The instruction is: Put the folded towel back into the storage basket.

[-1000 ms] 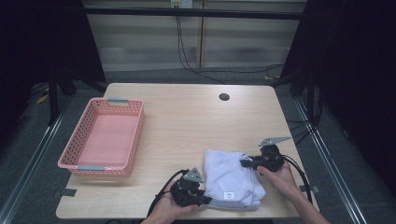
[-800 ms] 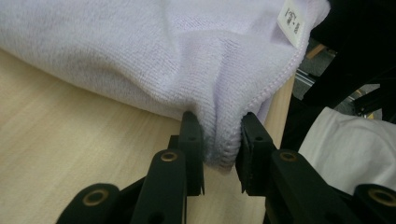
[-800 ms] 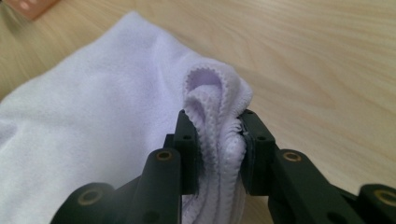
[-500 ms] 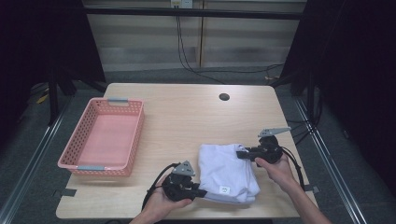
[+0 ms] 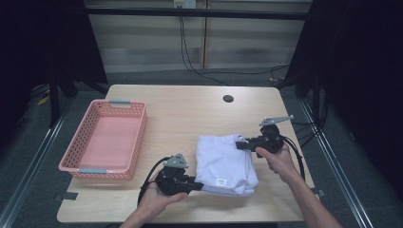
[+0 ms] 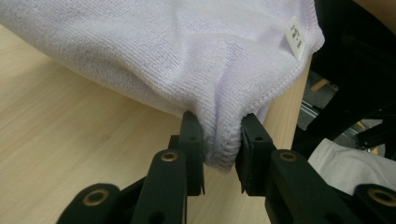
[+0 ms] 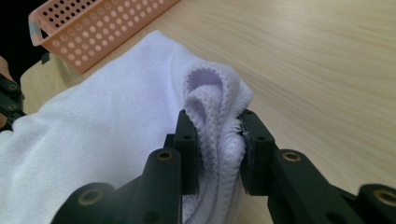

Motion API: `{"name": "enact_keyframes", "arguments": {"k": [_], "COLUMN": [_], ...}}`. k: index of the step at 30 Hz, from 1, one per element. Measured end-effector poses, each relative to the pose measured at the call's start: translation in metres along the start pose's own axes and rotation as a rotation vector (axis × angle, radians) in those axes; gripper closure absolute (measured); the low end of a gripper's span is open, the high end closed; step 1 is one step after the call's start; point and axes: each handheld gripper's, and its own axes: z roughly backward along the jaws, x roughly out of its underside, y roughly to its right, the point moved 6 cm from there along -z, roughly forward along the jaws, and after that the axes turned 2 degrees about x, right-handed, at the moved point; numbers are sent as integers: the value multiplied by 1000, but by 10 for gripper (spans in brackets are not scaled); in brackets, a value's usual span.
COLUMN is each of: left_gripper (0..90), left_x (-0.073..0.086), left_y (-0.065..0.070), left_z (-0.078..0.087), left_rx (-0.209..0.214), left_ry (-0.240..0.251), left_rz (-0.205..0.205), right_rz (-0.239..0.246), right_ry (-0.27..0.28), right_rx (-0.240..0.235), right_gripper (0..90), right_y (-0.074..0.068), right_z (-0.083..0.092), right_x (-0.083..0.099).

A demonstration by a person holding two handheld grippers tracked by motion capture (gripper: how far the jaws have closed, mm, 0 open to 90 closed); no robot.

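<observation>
Both pairs of jaws were clamped on bunched edges of the folded white towel [image 5: 223, 164]: our left gripper [image 5: 196, 186] at its near corner, our right gripper [image 5: 239, 144] at the far one. It lay on the table [image 5: 190, 109], right of the pink basket [image 5: 69, 164]. We judged it soft, light, prone to sag; hemmed corners grip best. Its underside stayed hidden.

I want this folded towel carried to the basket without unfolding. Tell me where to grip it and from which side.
Grip the folded towel at two opposite corners, coming in level from its outer sides, jaws across the stacked hemmed edges. The left gripper already pinches the near corner by the label, the right gripper the far bunched corner. The layers are thick there, so one bite likely holds them all.
</observation>
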Motion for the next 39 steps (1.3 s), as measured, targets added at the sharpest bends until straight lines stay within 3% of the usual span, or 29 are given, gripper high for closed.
{"name": "enact_keyframes", "arguments": {"k": [10, 19, 24, 26, 28, 39], "left_gripper": [748, 751, 752, 751, 751, 753], "left_x": [-13, -27, -27, -27, -25, -19], "left_y": [-17, -26, -36, -39, -43, -58], "left_z": [34, 58, 74, 81, 87, 117], "left_rx": [-33, -59, -77, -61, -89, -147], "left_ry": [81, 127, 142, 175, 169, 213], "left_rz": [18, 16, 23, 41, 34, 61], "right_rz": [33, 52, 56, 62, 66, 88], "right_ry": [-5, 28, 43, 45, 45, 44], "right_rx": [-18, -29, -41, -46, -57, -106], "right_gripper": [724, 724, 724, 724, 724, 724], "right_y": [-9, -13, -19, -22, -25, -40], "right_z": [-13, -22, -32, -37, -43, -69], "right_x": [-32, -62, -77, -83, -89, -116]}}
